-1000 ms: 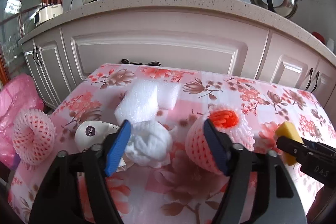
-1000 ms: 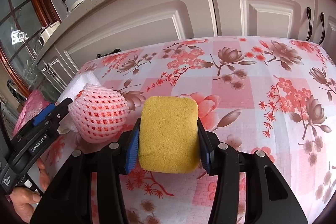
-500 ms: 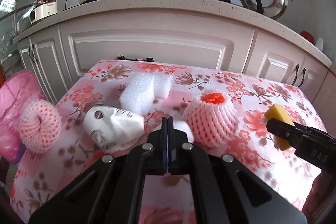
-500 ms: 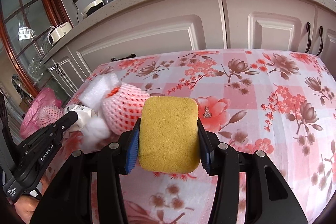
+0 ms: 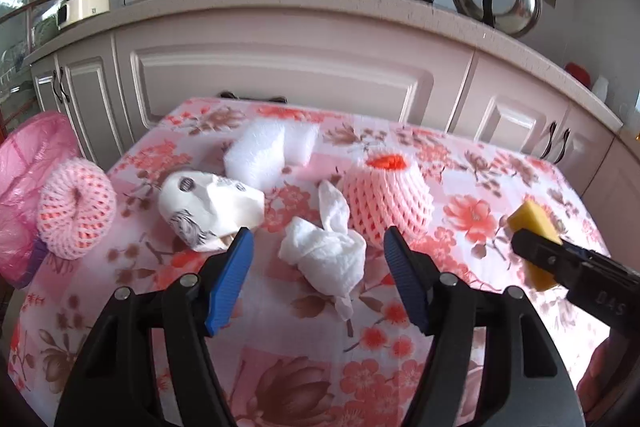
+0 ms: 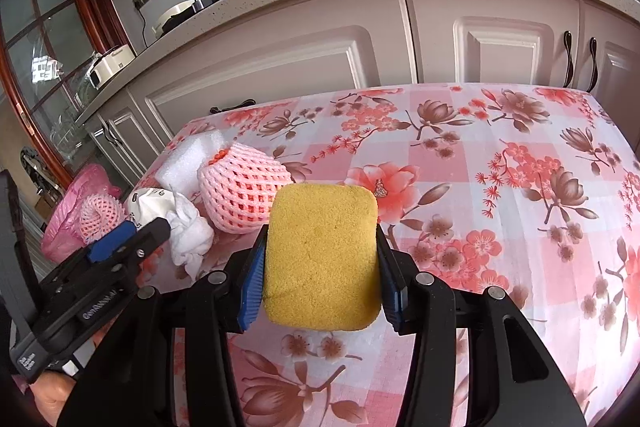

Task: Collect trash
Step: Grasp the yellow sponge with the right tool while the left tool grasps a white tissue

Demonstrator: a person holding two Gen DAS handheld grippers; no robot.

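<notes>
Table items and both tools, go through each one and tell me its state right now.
Left tool: open, empty, over the tissue.
Right tool: shut on the sponge, lifted off the tablecloth.
Tissue: crumpled, lying loose on the tablecloth.
Netted fruit: wrapped in pink foam net, orange top showing.
Paper bag: crumpled, on its side.
Foam blocks: two, touching.
Foam net ring: rolled up, at the table's left edge.
Pink bag: open beside the table.

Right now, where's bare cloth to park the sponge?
Free: the tablecloth right of the netted fruit, out to the far and right edges, and the near strip below the sponge. Crowded: the left side, with tissue wad, crumpled wrapper, foam blocks, foam net ring.
</notes>
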